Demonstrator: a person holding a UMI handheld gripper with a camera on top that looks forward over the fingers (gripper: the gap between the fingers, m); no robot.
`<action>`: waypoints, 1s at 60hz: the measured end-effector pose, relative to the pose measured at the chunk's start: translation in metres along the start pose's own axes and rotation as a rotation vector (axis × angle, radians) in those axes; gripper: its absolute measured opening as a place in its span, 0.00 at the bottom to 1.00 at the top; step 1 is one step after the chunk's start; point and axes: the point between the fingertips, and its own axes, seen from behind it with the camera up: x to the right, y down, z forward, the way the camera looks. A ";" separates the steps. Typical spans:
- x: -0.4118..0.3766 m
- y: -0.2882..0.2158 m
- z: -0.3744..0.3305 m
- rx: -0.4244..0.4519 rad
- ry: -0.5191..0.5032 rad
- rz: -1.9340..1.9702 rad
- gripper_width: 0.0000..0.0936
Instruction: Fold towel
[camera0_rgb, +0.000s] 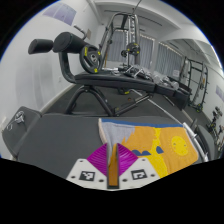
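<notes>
A hand-held two-finger gripper (113, 172) hangs over a dark grey table top (55, 135) in what looks like a home gym, its purple-padded fingers (100, 160) drawn nearly together — a thin edge of cloth appears to run up between the pads, so the jaws seem closed on it, though the contact itself is too small to confirm.

The cloth in question is a printed towel in orange, yellow and pale blue (160, 140), lying spread on the table just ahead of the fingers and off to one side of them. Its near edge reaches the pads; its far edge lies toward the black weight bench and rack (85, 55) that stands beyond the table.

By its look the towel is light, thin and limp — it will drape and sag rather than hold a shape, and a fold will likely drag the trailing half across the table unless lifted well clear. The weave should give the pads fair friction, with nothing fragile about it. The sensible hold is a corner or a hem, pinched through the full thickness, so that the edge carries over to meet the opposite edge squarely. A grip on the middle would probably bunch the cloth.
</notes>
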 end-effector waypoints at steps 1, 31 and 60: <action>0.003 0.000 -0.001 0.003 0.019 -0.009 0.05; 0.024 -0.094 -0.096 0.091 -0.148 0.144 0.03; 0.207 0.001 -0.020 -0.059 0.054 0.129 0.95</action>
